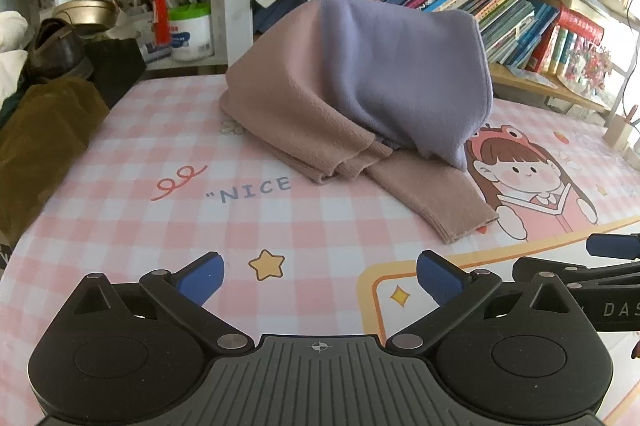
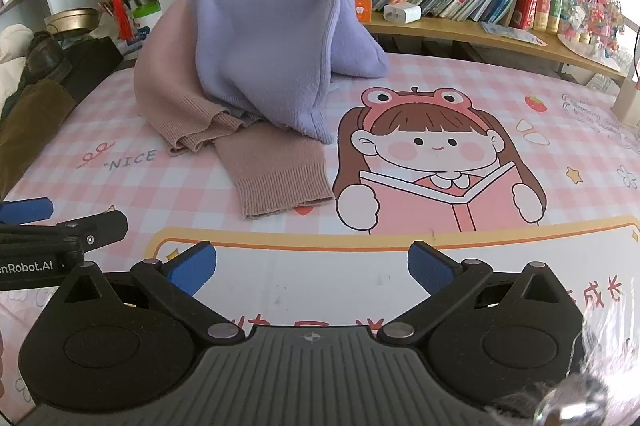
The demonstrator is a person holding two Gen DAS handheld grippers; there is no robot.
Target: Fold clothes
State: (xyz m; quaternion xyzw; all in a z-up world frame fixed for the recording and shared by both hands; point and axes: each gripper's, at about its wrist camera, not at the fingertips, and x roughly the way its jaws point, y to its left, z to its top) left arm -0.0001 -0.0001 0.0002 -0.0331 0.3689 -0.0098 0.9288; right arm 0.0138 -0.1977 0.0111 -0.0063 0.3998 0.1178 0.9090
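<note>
Right now I have both tools hanging over the near edge of the worktop (image 1: 120, 153), tilted downward, with nothing in either one. The left gripper (image 1: 318, 280) has its blue fingers (image 1: 200, 282) spread wide over the pink checked mat, and the right gripper (image 2: 312, 268) stands just as wide over the printed panel near me.

The clothes sit toward the back of the worktop, heaped against the bookshelf (image 2: 460, 25): a lilac fleece garment (image 2: 272, 49) draped on top of a dusty-pink knit sweater (image 2: 176, 93). One ribbed pink cuff (image 2: 284, 185) trails forward toward me and lies flat on the mat, just beside the cartoon girl (image 2: 432, 161) with the book. The pile is well apart from both sets of fingers.

As I read it, folding has not started; the step in hand is separating and spreading one garment. I would take the lilac piece first, since it lies on top. To do it well I should bring each tool in low, pinch only one layer at two far-apart edges, and lift gently so the pink knit underneath is not dragged along. The books and small box behind the heap stand close, so I should pull toward myself rather than push back, then lay the fabric flat on the open mat before any fold.
</note>
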